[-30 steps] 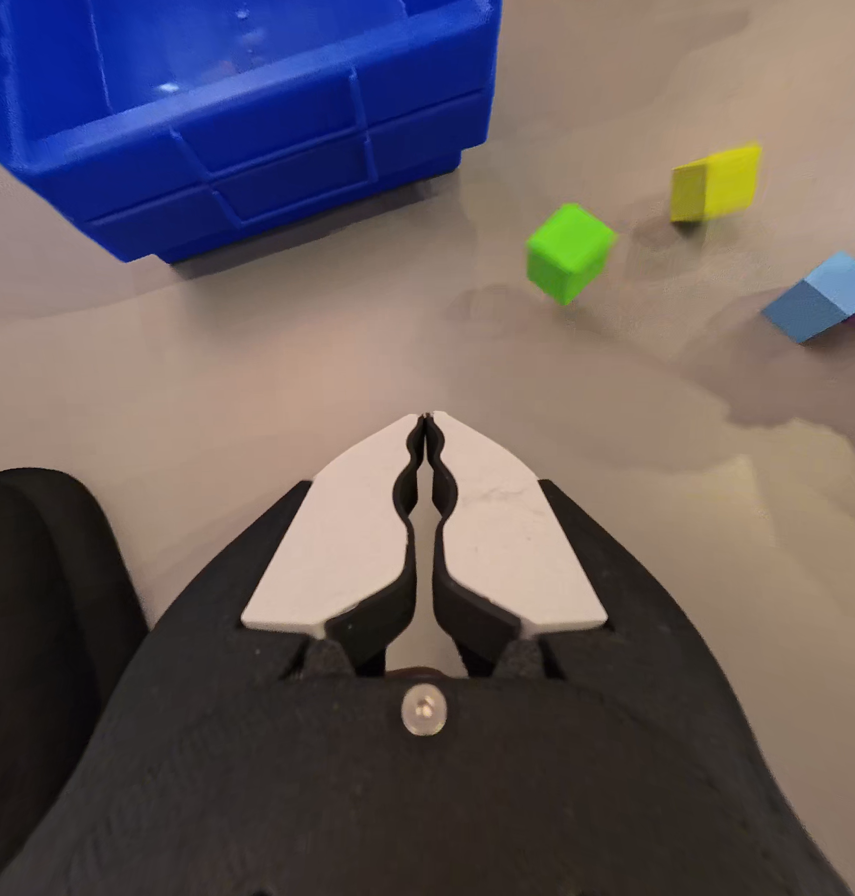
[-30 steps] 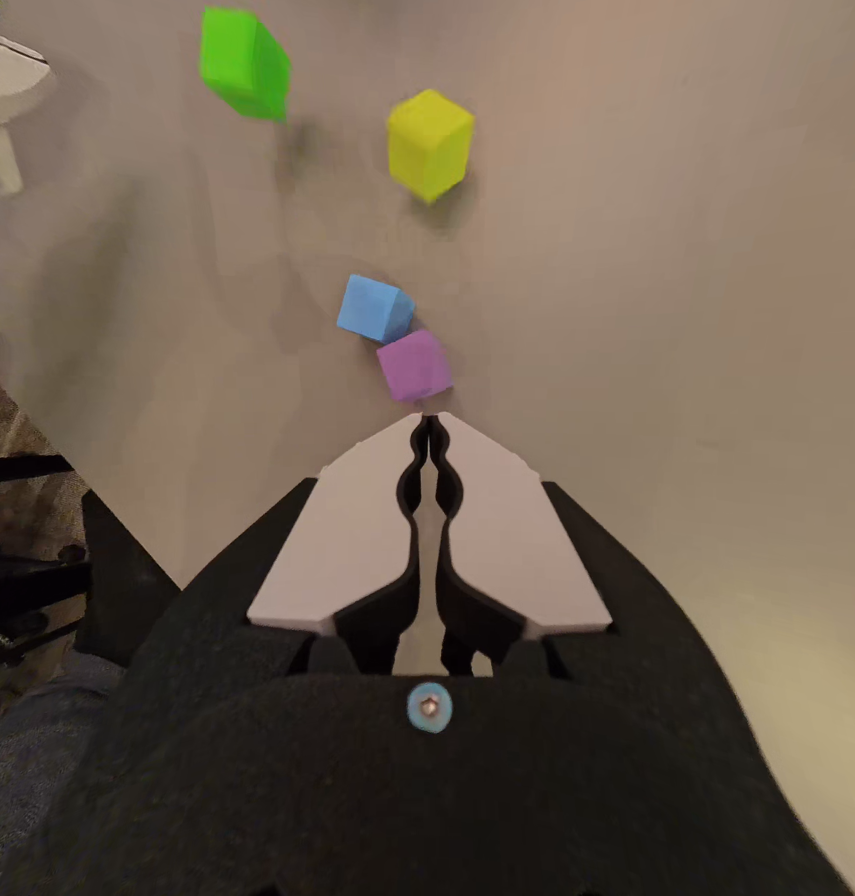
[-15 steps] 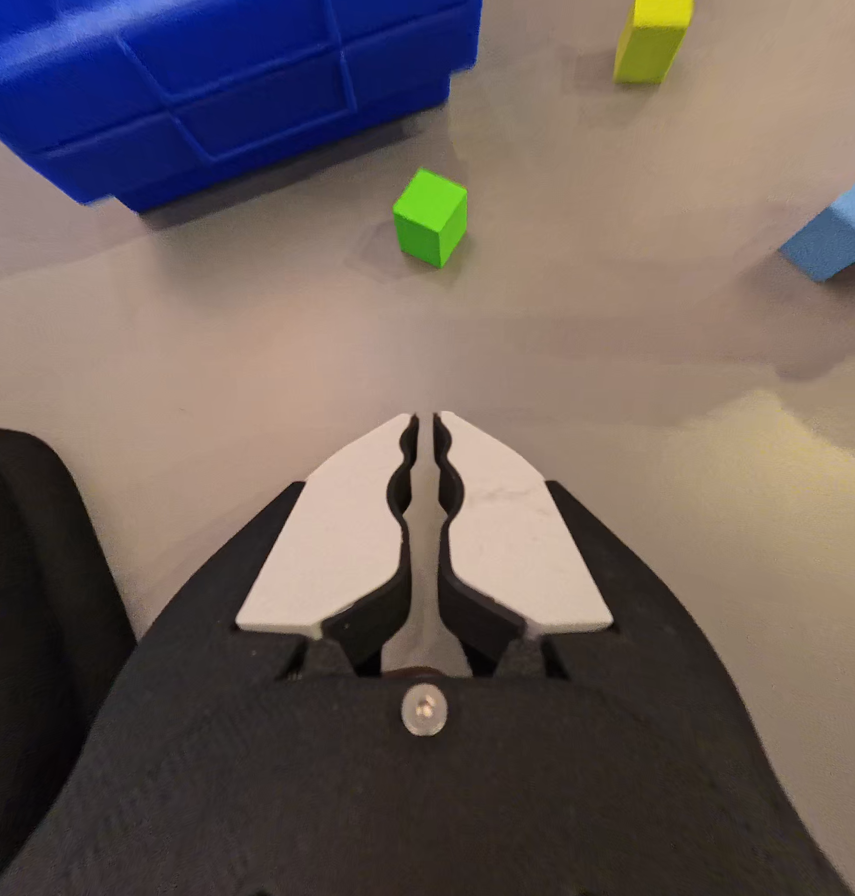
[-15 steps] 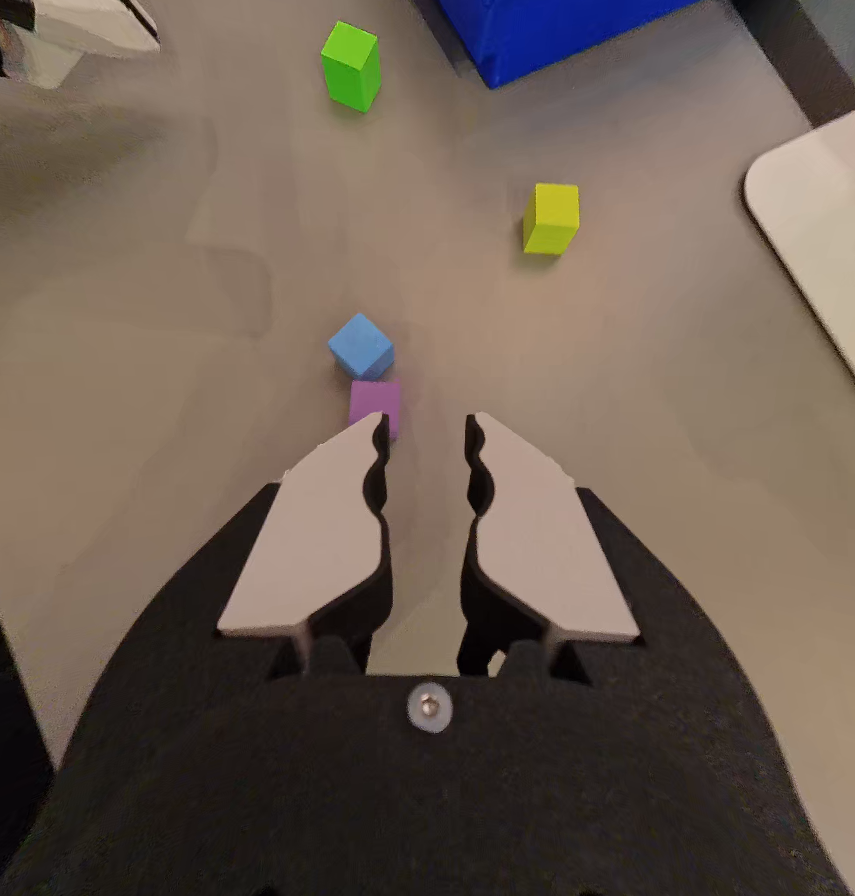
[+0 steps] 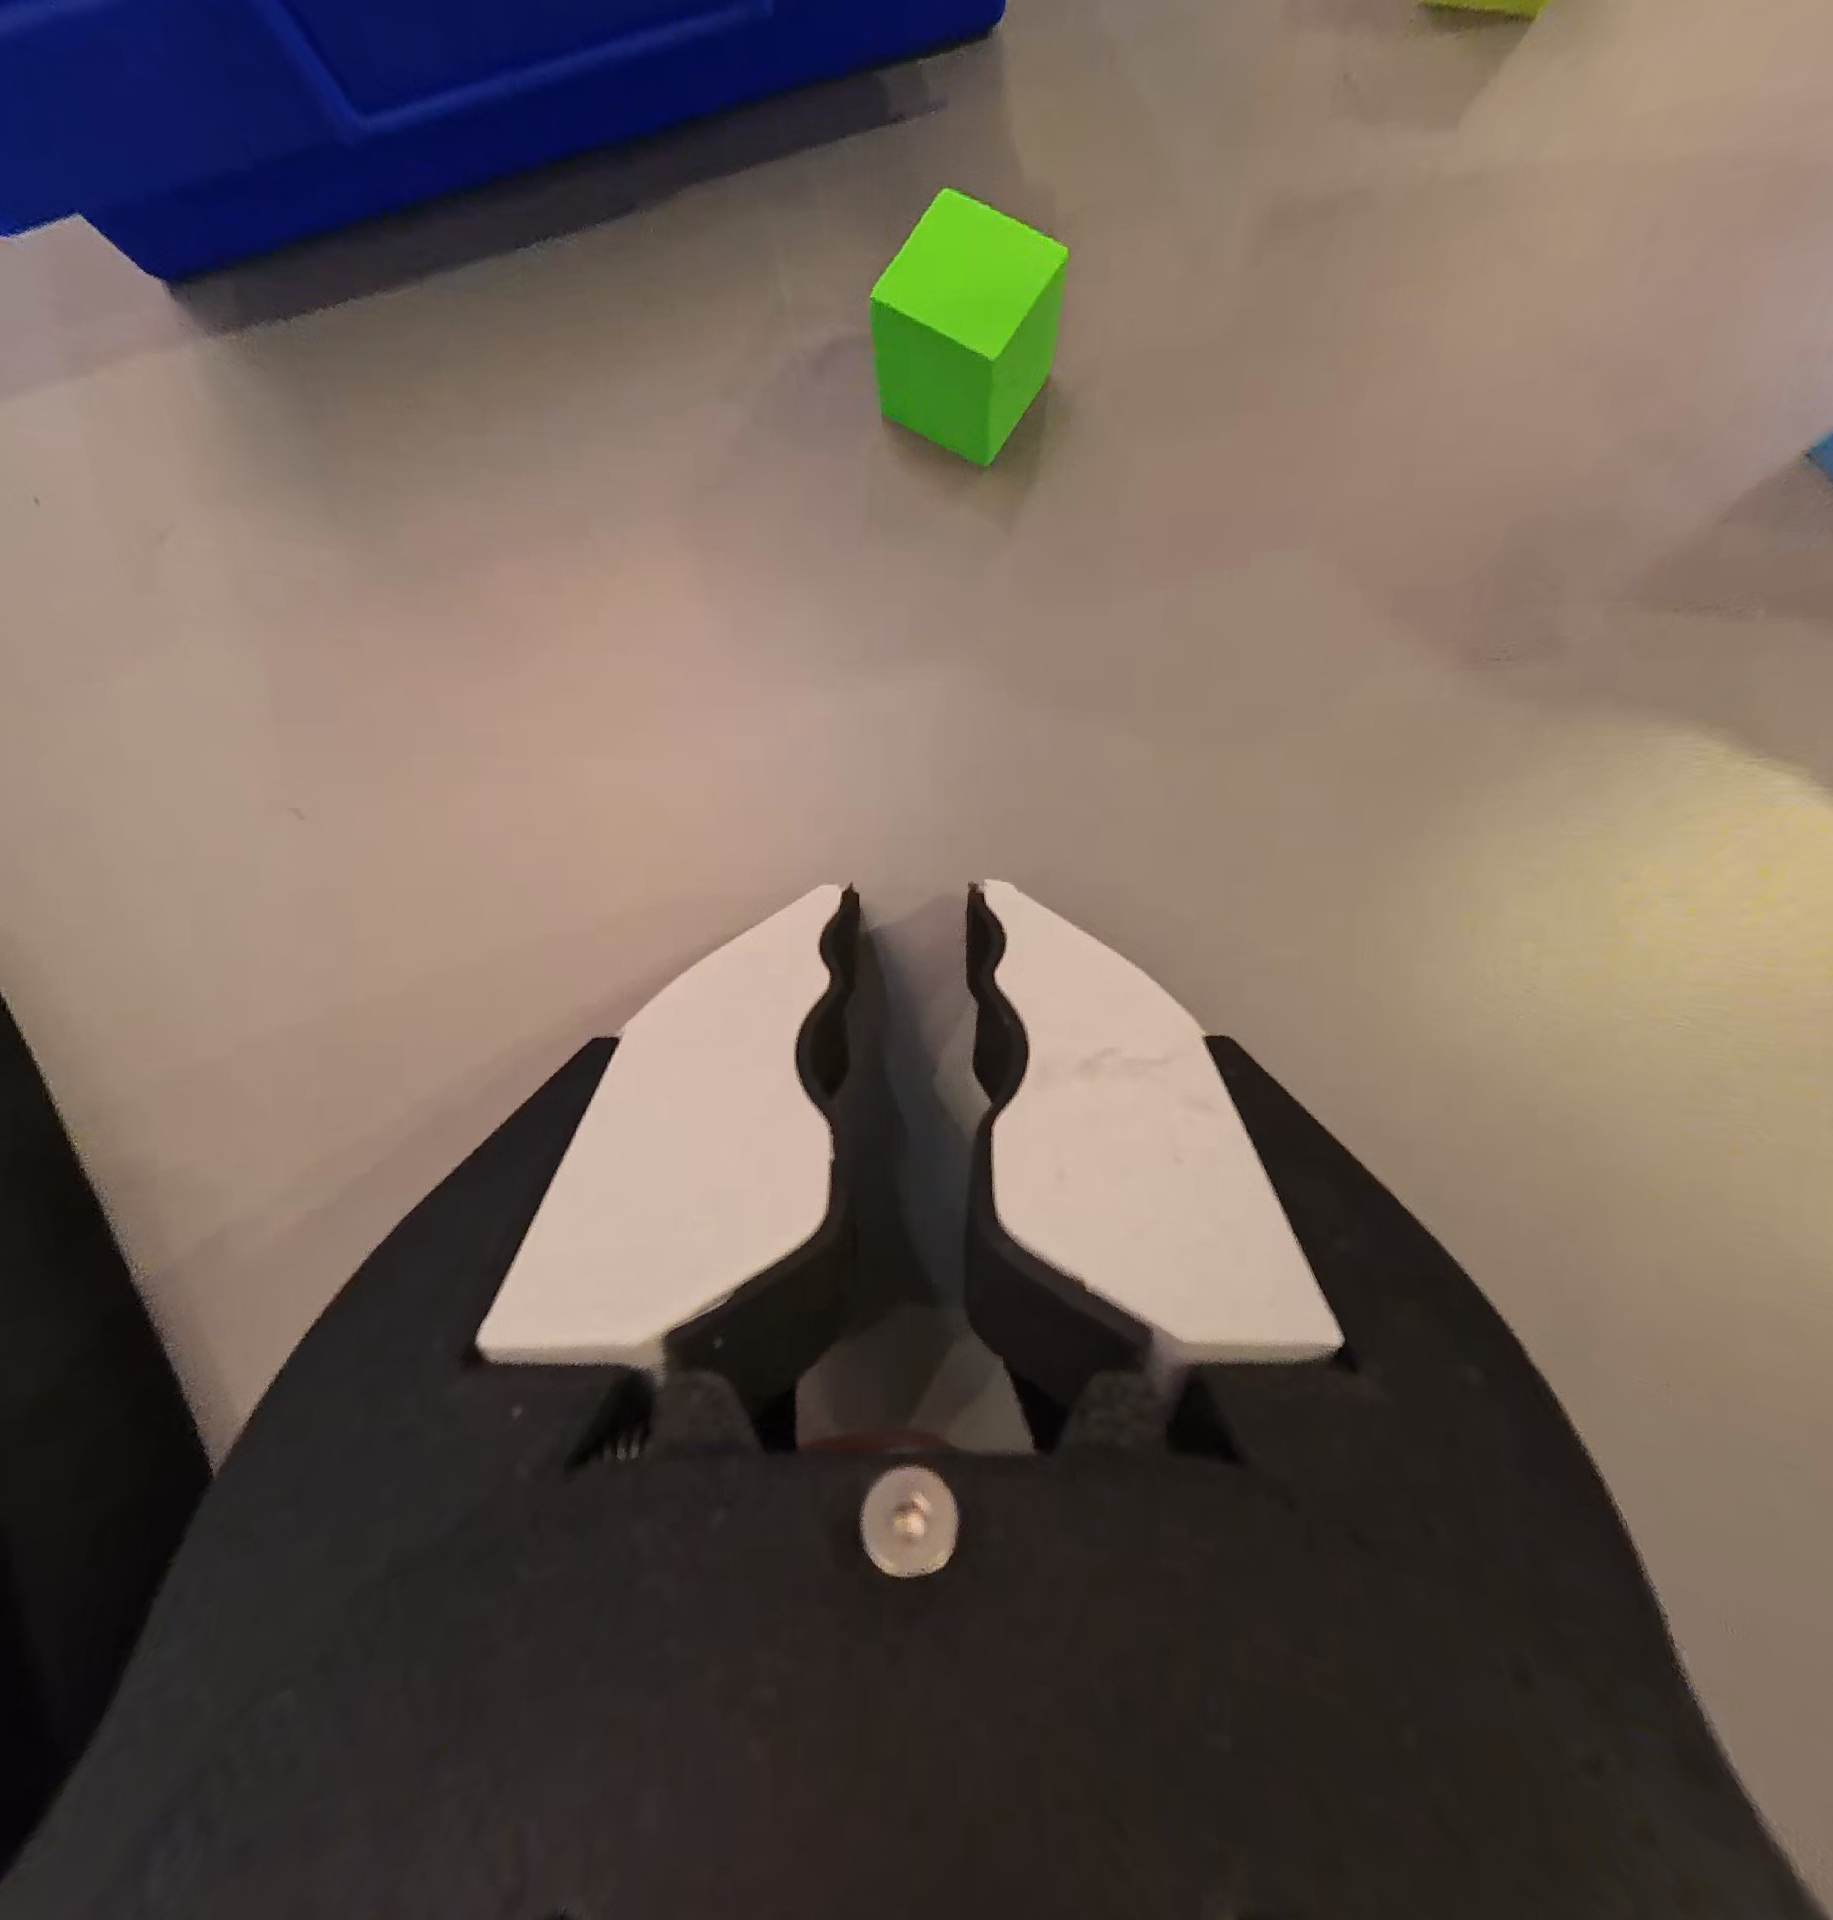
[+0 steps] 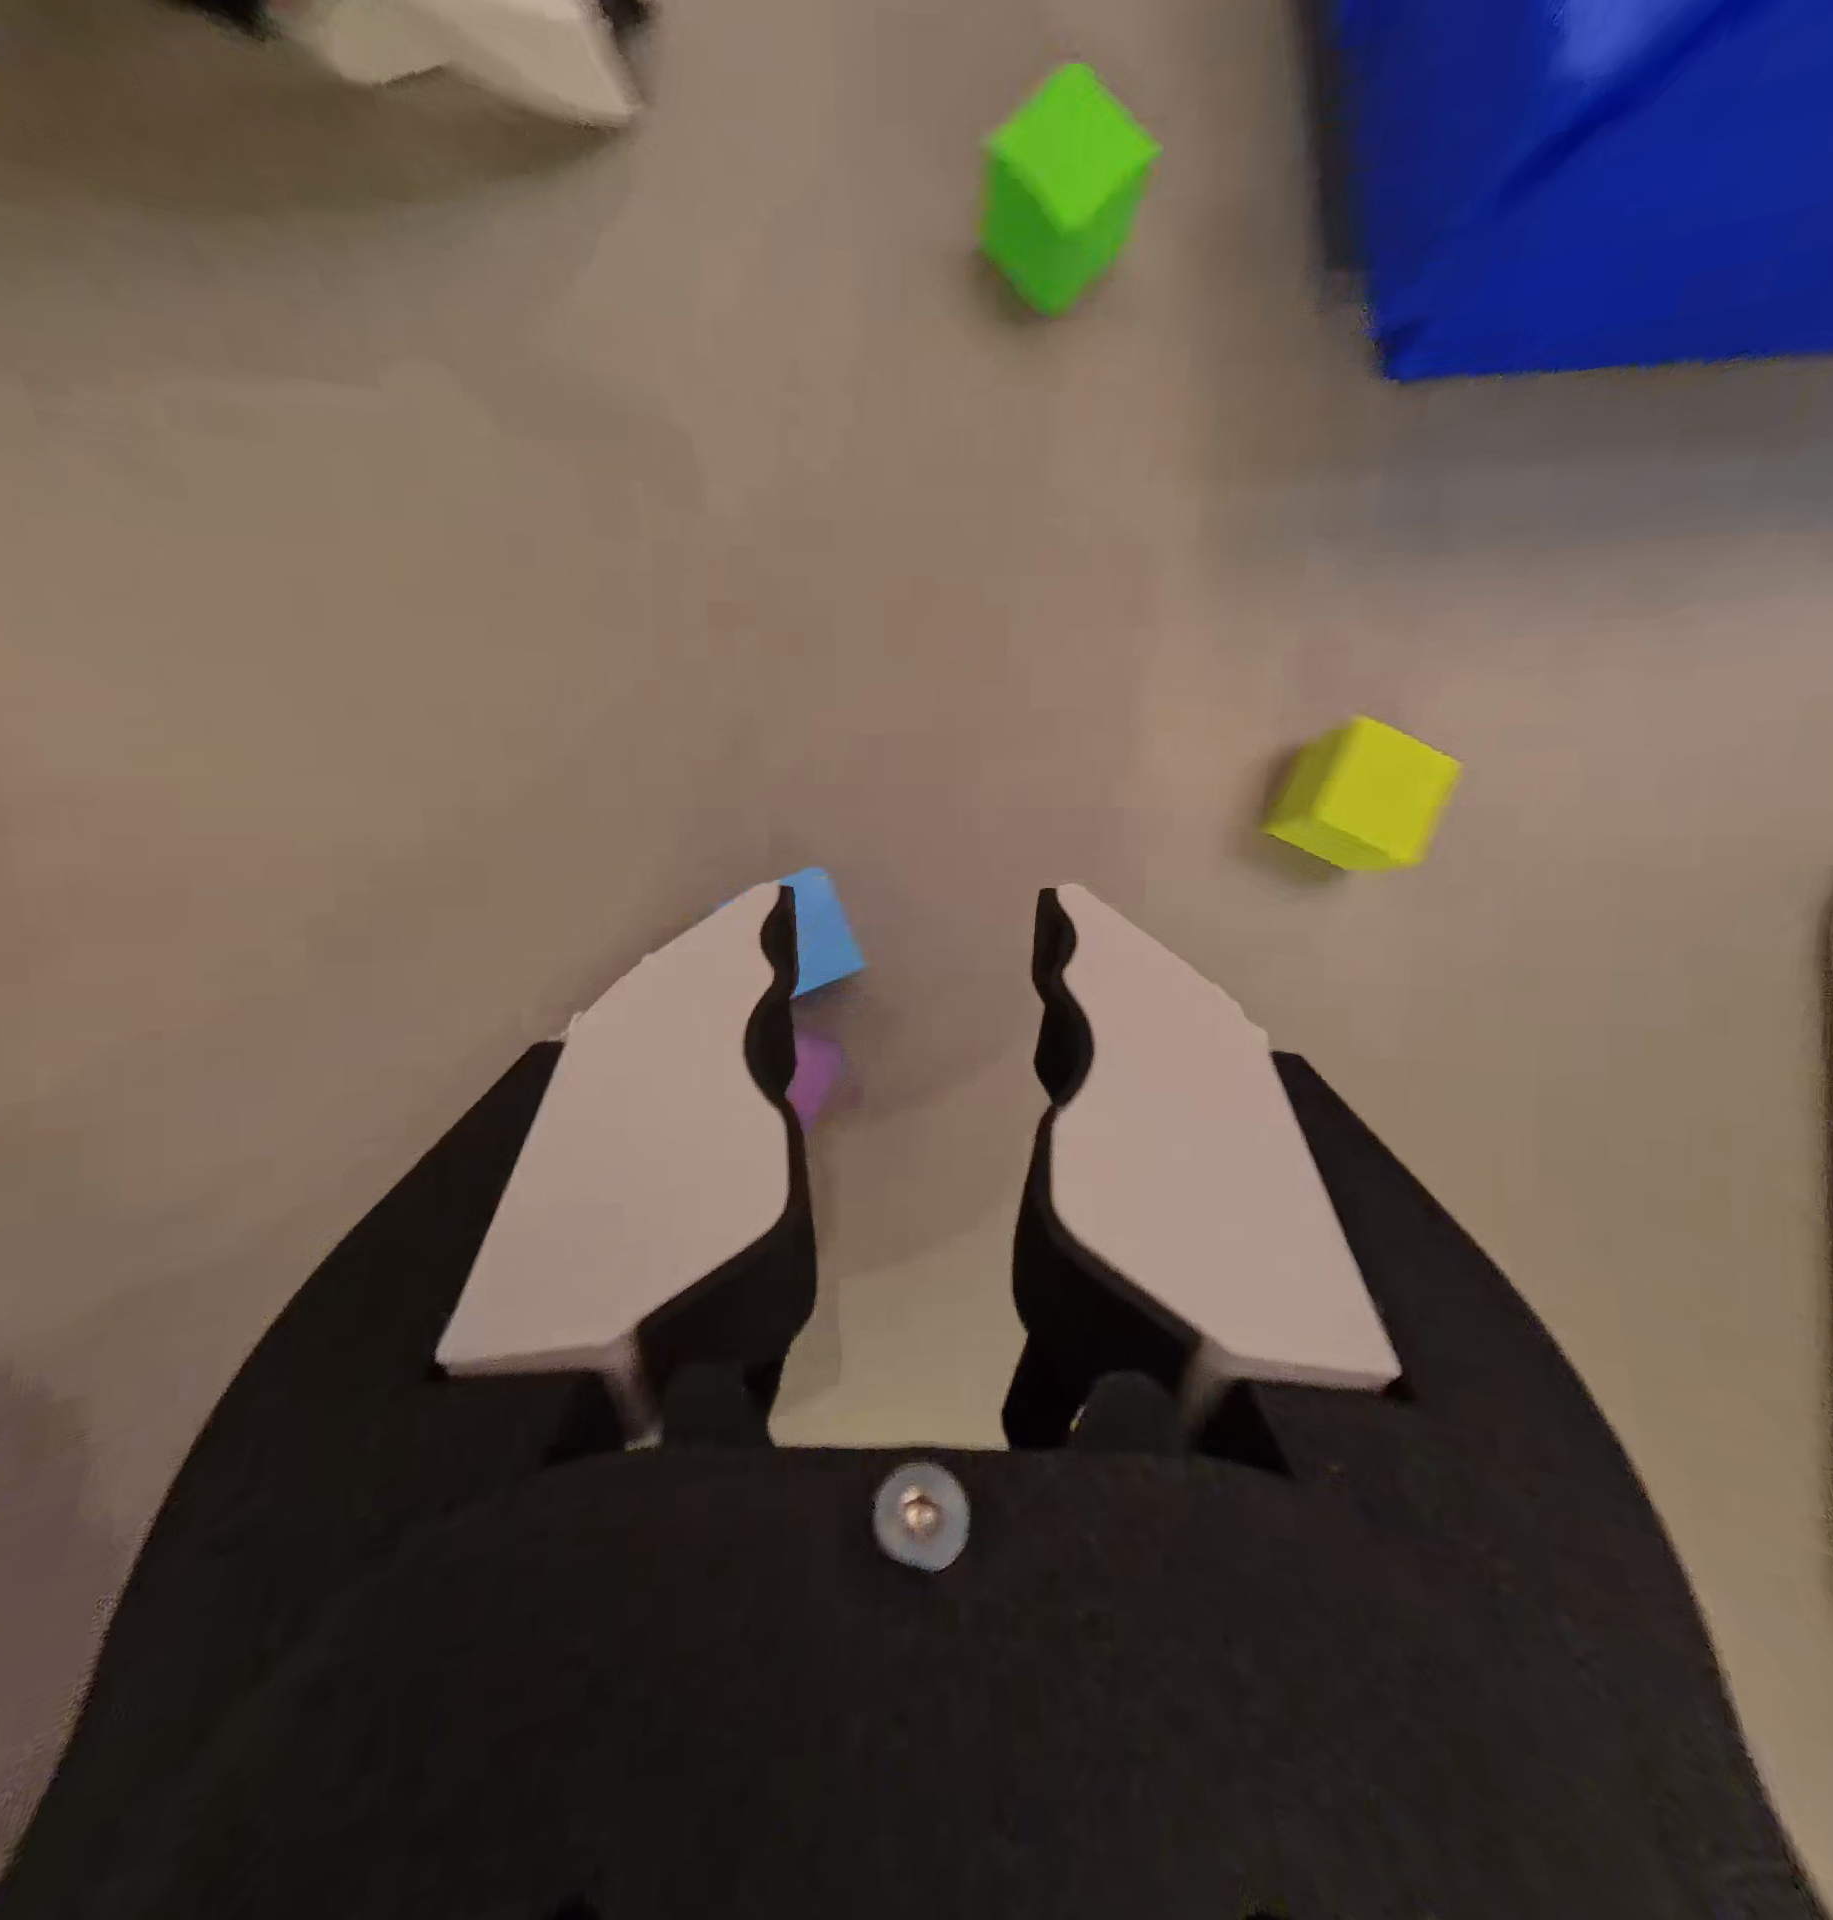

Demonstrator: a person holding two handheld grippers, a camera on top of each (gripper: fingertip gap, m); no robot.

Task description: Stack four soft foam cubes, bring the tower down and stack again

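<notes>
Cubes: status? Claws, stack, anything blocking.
Both claws, left and right, open, empty. No stack: green cube, yellow cube, blue cube, purple cube loose on table. Blue bin off aside, nothing blocking.

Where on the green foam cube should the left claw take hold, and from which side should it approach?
Grip the green cube across two opposite flat side faces, coming down from above. It stands alone on the table, with free space all round. One vertical edge faces the left claw, so the claw probably needs turning to square its pads with the faces, and opening wider.
</notes>
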